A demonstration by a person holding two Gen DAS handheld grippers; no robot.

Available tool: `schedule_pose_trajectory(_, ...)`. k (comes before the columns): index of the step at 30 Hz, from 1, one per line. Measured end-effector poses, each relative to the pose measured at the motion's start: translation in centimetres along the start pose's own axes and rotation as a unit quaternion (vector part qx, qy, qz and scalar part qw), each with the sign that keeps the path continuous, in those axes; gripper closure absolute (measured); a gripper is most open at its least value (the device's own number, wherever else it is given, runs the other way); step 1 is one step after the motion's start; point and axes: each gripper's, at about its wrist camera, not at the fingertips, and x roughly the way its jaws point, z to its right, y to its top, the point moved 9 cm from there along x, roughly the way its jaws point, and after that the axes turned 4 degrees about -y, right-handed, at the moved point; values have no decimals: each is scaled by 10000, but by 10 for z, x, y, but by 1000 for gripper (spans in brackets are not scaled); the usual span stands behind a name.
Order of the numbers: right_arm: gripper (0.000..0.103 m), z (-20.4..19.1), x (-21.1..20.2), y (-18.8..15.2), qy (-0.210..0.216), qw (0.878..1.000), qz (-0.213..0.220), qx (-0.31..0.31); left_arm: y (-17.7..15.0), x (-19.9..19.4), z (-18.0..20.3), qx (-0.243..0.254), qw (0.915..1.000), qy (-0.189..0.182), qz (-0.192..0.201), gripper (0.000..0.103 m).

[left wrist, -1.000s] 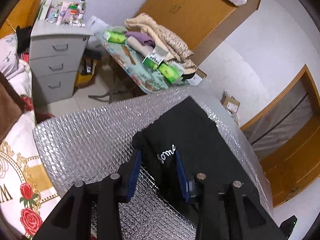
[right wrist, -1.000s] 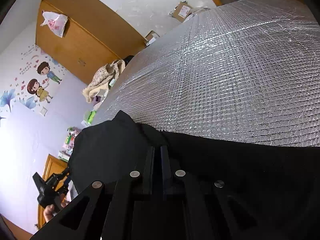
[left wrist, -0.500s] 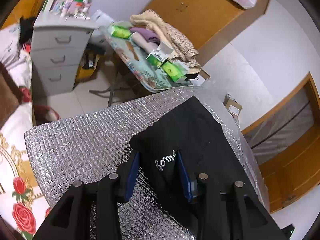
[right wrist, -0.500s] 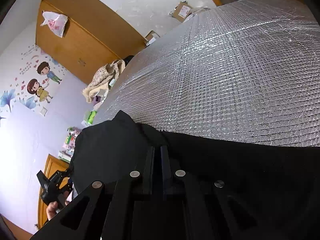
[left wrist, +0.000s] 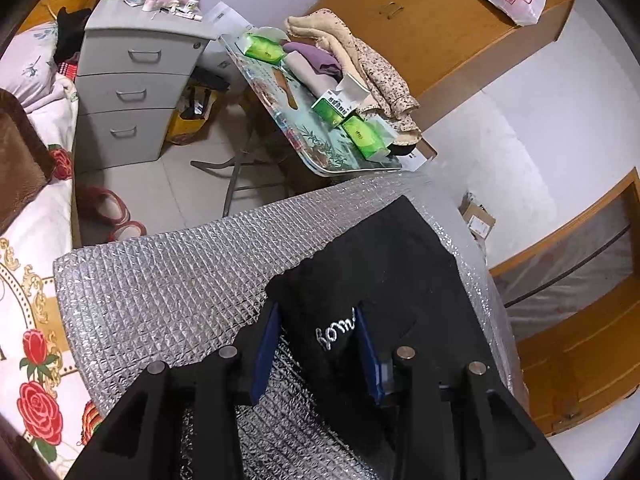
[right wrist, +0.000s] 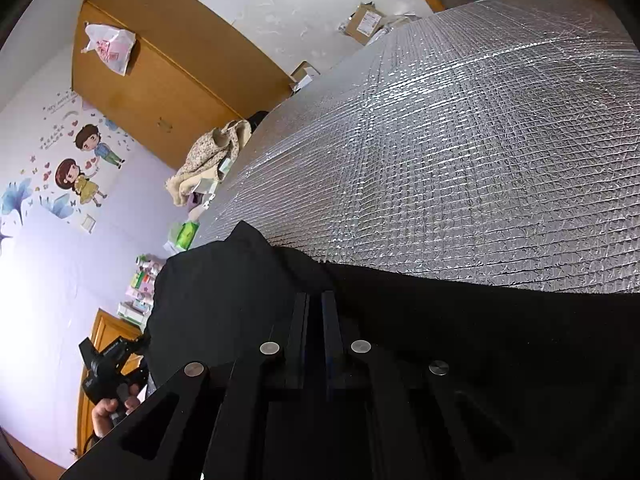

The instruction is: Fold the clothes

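Note:
A black garment (left wrist: 380, 264) with white lettering lies on the silver quilted mat (left wrist: 180, 280). My left gripper (left wrist: 316, 316) straddles the garment's near corner. The lettered fold sits between its blue pads (left wrist: 266, 340), and the jaws are closing on it without a firm pinch showing. In the right wrist view the same black garment (right wrist: 224, 300) covers the lower part of the mat (right wrist: 460, 160). My right gripper (right wrist: 316, 294) is shut on the garment's edge, its fingers pressed together. Far left in that view, a hand holds the left gripper (right wrist: 108, 360).
Beyond the mat stands a folding table (left wrist: 320, 160) with piled clothes and green packets. A grey drawer cabinet (left wrist: 132, 92) is at the left, red slippers (left wrist: 108, 212) lie on the floor, and a rose-patterned bed (left wrist: 32, 320) borders the mat's left edge. A wooden wardrobe (left wrist: 440, 20) fills the back.
The left gripper has rolled slightly and shifted a little, with its jaws now a bit narrower around the lettered fold. The right gripper has stayed still, shut on the cloth.

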Motion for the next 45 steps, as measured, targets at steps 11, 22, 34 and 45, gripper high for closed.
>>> schedule_pose_trajectory(11, 97, -3, 2, -2, -5, 10000, 8, 11, 7, -16, 21, 257, 9987, -384, 215, 90)
schedule_pose_trajectory(22, 97, -5, 2, -2, -42, 10000, 4, 1, 10, -49, 108, 1398, 9813, -1268, 385, 92)
schedule_pose_trajectory(34, 93, -11, -13, -4, -205, 9997, 77, -124, -64, -59, 231, 3361, 9121, -2339, -194, 92)
schedule_pose_trajectory(45, 93, -2, -40, -7, -213, 9996, 200, -12, -227, -26, 256, 5024, 7901, -2887, -1999, 93)
